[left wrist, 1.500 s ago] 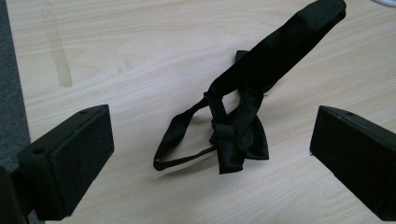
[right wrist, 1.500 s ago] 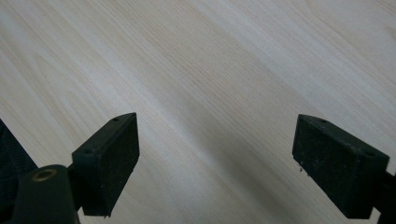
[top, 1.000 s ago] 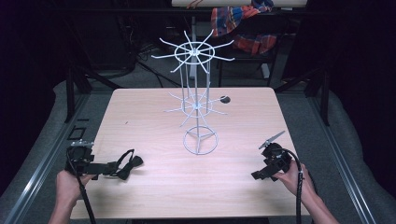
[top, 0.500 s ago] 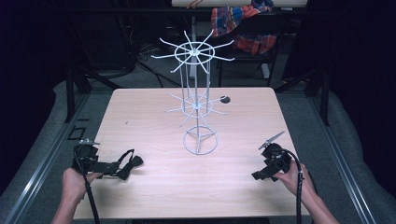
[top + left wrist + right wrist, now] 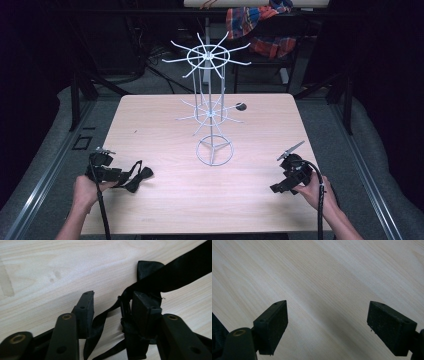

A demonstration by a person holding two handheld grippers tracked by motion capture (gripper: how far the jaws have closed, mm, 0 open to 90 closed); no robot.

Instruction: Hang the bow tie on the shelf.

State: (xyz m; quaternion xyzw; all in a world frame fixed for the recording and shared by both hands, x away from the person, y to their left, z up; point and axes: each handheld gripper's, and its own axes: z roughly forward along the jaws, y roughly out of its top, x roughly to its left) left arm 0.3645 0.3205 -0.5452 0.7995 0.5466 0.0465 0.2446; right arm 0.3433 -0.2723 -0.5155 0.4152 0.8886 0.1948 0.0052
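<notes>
The left tongs (image 5: 112, 302), jaws just closing and half apart, straddle the strap of a black bow tie (image 5: 137, 176) lying on the worktop (image 5: 210, 200). The right tongs (image 5: 327, 325) gape wide, empty.

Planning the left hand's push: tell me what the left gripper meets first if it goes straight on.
The black bow tie: its strap already lies between the left gripper's fingers, which have just been closing. Beyond it is bare table.

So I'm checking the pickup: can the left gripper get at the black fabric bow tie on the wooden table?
Probably yes: the left gripper has been closing, the bow tie's strap between its jaws.
</notes>
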